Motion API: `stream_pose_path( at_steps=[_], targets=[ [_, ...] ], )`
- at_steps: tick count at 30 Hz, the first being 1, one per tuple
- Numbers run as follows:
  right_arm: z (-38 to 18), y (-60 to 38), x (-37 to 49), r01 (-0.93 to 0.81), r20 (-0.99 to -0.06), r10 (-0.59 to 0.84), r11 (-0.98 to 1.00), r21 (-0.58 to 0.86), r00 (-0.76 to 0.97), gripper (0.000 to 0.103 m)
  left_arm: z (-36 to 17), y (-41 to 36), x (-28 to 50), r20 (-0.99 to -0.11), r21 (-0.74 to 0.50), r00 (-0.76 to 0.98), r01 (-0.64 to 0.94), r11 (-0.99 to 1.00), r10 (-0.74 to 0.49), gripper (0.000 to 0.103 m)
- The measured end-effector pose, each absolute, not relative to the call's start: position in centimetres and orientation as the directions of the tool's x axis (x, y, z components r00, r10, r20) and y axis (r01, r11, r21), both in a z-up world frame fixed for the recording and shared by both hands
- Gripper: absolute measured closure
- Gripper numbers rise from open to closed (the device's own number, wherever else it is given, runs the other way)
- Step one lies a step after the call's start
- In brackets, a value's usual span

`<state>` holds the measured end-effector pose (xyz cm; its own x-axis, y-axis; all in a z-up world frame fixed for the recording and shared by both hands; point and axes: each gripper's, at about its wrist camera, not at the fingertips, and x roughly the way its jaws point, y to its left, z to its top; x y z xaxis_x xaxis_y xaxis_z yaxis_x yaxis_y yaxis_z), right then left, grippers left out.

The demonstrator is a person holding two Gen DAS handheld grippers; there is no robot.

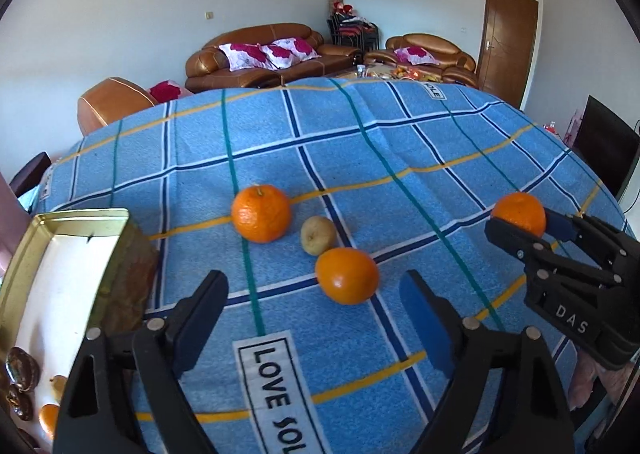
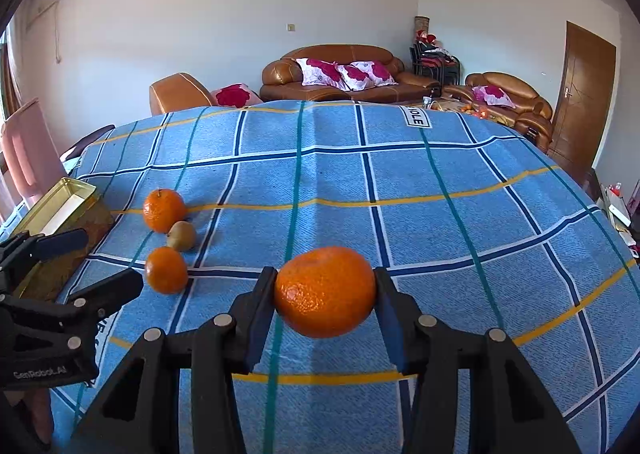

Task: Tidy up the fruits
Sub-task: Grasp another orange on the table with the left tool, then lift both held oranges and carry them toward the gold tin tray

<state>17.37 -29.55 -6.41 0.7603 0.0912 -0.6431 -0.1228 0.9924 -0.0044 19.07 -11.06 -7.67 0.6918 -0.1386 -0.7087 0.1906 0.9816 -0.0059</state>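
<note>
My right gripper (image 2: 325,286) is shut on an orange (image 2: 325,292) and holds it above the blue checked cloth (image 2: 400,190); it also shows in the left wrist view (image 1: 520,220) at the right. My left gripper (image 1: 312,294) is open and empty, just short of an orange (image 1: 347,275). Beyond it lie a small yellow-green fruit (image 1: 318,235) and another orange (image 1: 261,213). A gold tin (image 1: 68,250) at the left holds several fruits and dark nuts.
The table's far edge curves away, with brown sofas (image 1: 272,54) behind it. A pink chair (image 2: 24,158) stands at the table's left. The left gripper shows at the left in the right wrist view (image 2: 86,264), beside the tin (image 2: 64,210).
</note>
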Motion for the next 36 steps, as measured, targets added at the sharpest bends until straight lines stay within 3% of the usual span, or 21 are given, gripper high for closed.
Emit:
stream_pose_path(
  at_steps=[6,8,10,12,20,36],
  targets=[
    [-6.6,-30.2,18.0,-0.127,-0.649,0.110,0.992,0.020,0.752,0.053,-8.9,-12.2,20.7,-0.736,-0.028,0.658,0.209,0.978,-0.162,0.025],
    [-6.8,-30.2,18.1,-0.133,-0.652,0.122,0.991,0.032,0.748,0.053,-9.1,-12.4,21.1,-0.742,-0.035,0.649,0.215,0.976,-0.169,0.033],
    [-6.9,-30.1,18.2,-0.144,-0.659,0.128,0.989,0.029,0.741,0.053,-9.4,-12.4,21.6,-0.752,-0.046,0.634,0.218,0.975,-0.178,0.053],
    [-7.0,-29.8,18.2,-0.159,-0.665,0.135,0.987,0.025,0.735,0.053,-10.0,-12.5,21.7,-0.764,-0.052,0.618,0.225,0.973,-0.183,0.060],
    [-7.1,-29.6,18.2,-0.161,-0.670,0.136,0.987,0.025,0.730,0.053,-9.7,-12.3,21.2,-0.744,-0.076,0.629,0.255,0.964,-0.225,0.061],
    [-6.0,-29.6,16.8,-0.185,-0.594,0.163,0.982,0.023,0.788,0.053,-7.7,-12.3,19.1,-0.650,-0.024,0.727,0.271,0.962,-0.221,0.061]
  ],
)
